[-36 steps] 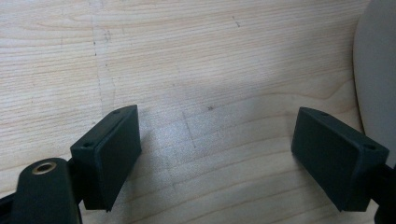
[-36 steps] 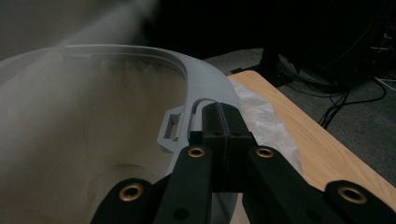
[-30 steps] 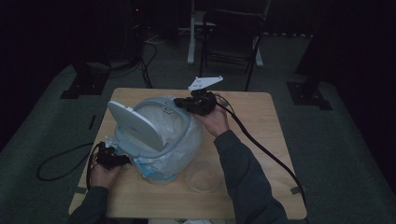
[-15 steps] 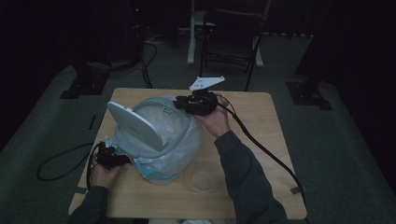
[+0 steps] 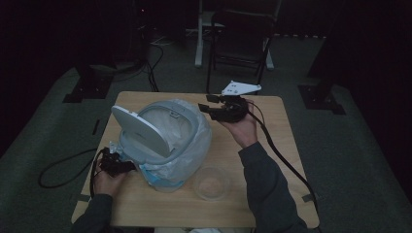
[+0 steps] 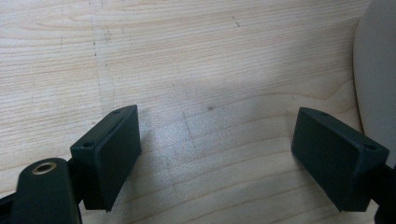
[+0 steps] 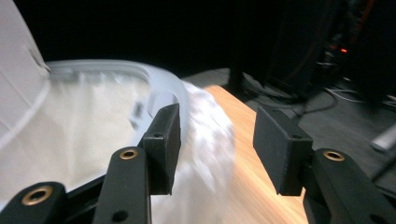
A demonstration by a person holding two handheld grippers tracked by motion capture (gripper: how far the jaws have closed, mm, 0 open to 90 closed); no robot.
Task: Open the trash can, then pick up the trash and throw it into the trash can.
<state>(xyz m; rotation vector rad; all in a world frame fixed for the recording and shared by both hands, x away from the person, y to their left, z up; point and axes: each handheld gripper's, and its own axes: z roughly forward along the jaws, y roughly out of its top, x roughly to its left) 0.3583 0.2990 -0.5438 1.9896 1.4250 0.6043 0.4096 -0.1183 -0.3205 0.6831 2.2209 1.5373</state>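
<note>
Over on my left, my left gripper (image 5: 112,165) sits low at the near-left corner of the table (image 5: 272,194), tucked right against the base of the bin (image 5: 165,141), and through its own camera I see the jaws spread wide over bare wood grain, nothing between them, with a pale curved edge of the bin at the right border. The bin stands in the middle-left of the table, a white plastic liner (image 5: 194,145) draped over its rim and down its sides, its lid (image 5: 141,130) tipped up and leaning toward my left. Just in front of it, near my edge, a clear shallow bowl (image 5: 211,183) rests on the wood. Moving right, my right gripper (image 5: 210,108) hangs above the far side, just beside the bin's rim; its jaws have just been opening, now about halfway apart, holding nothing, the liner blurred beside the left jaw.
</note>
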